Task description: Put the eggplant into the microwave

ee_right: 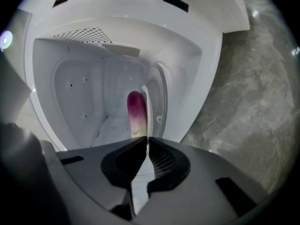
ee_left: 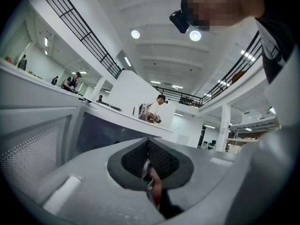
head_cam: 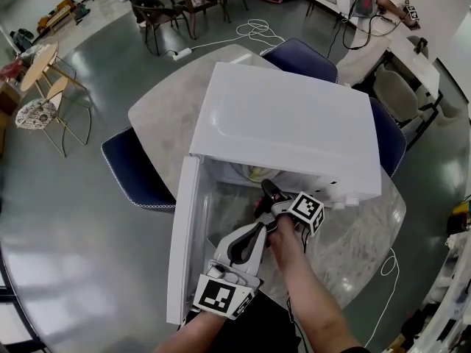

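The white microwave [head_cam: 287, 123] stands on a marble table [head_cam: 360, 234] with its door [head_cam: 184, 248] swung open to the left. In the right gripper view a purple eggplant [ee_right: 136, 108] with a pale near end lies inside the white cavity [ee_right: 84, 97], just beyond my jaw tips. My right gripper [ee_right: 146, 138] is at the cavity's mouth [head_cam: 266, 191], jaws together and nothing seen between them. Lower down, in front of the open door, my left gripper [head_cam: 257, 230] tilts up toward the ceiling [ee_left: 148, 144], jaws closed.
Blue chairs stand at the table's left [head_cam: 136, 168] and far side [head_cam: 302, 57]. The open door stands close on the left gripper's left. A cable [head_cam: 383, 285] hangs off the table's right edge. More chairs, tables and a person are farther off.
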Available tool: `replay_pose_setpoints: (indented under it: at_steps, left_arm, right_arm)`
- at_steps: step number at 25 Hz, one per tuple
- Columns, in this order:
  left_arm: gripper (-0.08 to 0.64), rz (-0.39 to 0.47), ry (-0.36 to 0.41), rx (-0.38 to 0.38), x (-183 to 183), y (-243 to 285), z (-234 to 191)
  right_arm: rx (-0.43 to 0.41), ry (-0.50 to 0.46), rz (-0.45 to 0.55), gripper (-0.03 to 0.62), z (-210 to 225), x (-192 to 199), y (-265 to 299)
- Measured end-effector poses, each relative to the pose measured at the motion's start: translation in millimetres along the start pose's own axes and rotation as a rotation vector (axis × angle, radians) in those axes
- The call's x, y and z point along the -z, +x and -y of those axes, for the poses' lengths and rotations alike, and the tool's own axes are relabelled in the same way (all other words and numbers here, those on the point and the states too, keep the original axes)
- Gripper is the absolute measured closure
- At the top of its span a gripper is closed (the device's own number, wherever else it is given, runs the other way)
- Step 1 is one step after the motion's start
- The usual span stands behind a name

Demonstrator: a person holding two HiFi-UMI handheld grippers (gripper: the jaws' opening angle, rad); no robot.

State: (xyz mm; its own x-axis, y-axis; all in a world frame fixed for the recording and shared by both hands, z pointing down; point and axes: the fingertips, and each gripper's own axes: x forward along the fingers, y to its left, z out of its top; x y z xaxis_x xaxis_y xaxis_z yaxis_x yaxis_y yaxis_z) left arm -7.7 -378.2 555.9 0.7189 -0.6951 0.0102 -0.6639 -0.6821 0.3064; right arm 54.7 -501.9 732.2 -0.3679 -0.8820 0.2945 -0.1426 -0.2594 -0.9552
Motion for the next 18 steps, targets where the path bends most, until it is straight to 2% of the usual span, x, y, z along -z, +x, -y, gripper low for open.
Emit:
replay_pose_setpoints:
  at_steps: [4,15,18]
  left_arm:
    - [0.552,-0.008,-0.005,-0.003,2,1,-3]
    - [0.552,-0.027,-0.026,-0.016,2,1,-2]
    - [0.552,-0.033,-0.033,-0.014,1,0,0]
  right_arm:
    - [0.029,-0.099,-0.009,0.574,-5,-4,9]
    - [0.272,-0.563,-0.063,0.555,-7,-14,7]
    - [0.295,-0.661,-0.048,0.535,-11,-15,4]
